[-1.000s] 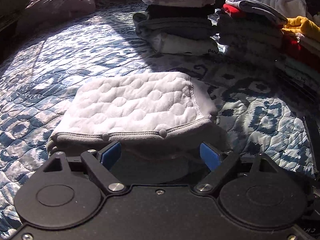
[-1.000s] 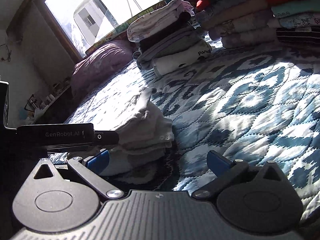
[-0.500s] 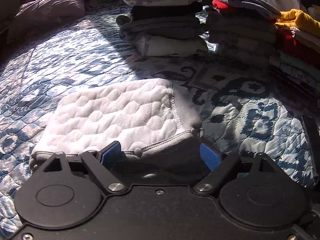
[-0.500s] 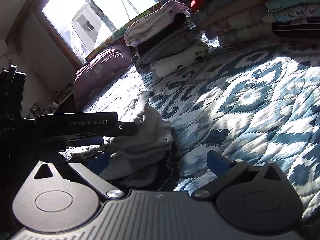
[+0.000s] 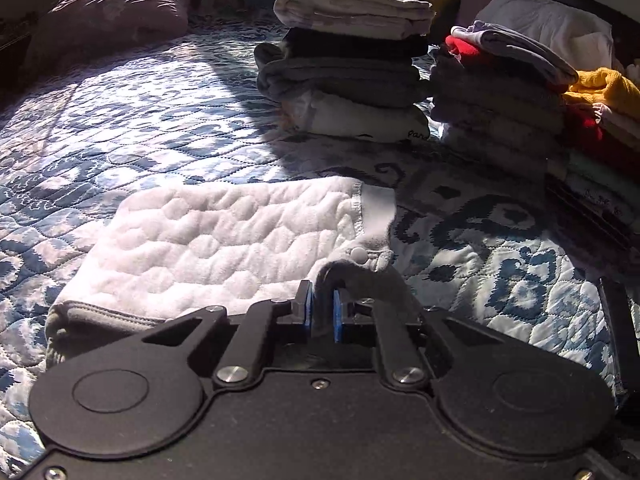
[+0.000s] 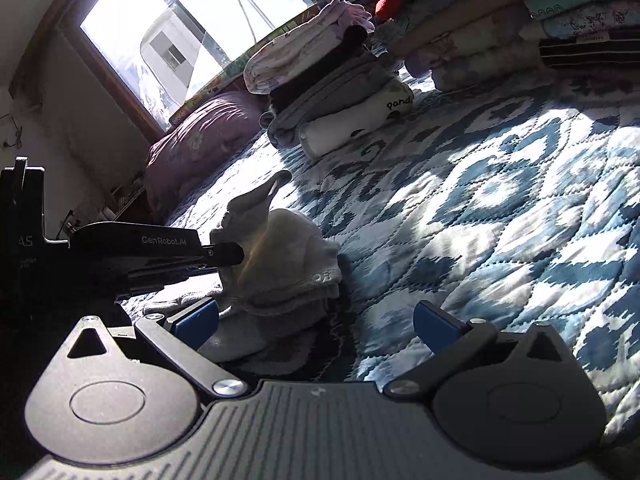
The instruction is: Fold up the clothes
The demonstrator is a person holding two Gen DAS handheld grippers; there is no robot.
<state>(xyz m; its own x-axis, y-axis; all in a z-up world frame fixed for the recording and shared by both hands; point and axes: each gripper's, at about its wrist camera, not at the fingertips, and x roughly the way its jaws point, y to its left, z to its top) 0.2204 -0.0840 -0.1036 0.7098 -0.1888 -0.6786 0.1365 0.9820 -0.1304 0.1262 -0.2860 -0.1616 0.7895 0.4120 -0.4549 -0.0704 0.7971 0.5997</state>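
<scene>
Left wrist view: the left claw point(image 5: 321, 316) is closed narrow, its blue pads point(image 5: 307, 312) pinching a raised grey fold at the near edge of the white quilted garment point(image 5: 224, 240). The garment lies folded flat on the blue patterned bedspread point(image 5: 120, 120), with a snap button point(image 5: 359, 255) just beyond the pinched fold. Farther back on the bed stands a stack of folded clothes point(image 5: 352, 60), and to its right a second, taller stack point(image 5: 520, 92) with red and yellow items. A purple pillow point(image 5: 112, 12) lies at the far left. Right wrist view: the right claw point(image 6: 316, 324) is spread wide and holds nothing, hovering low over the bedspread point(image 6: 500, 208). The garment point(image 6: 280, 264) appears as a layered pile just ahead of the left blue pad point(image 6: 198, 322), with one corner lifted upward. The black body of the left claw point(image 6: 160, 252) reaches into the pile from the left. The folded stack point(image 6: 328, 92) and the pillow point(image 6: 200, 148) sit below a bright window point(image 6: 192, 20).
</scene>
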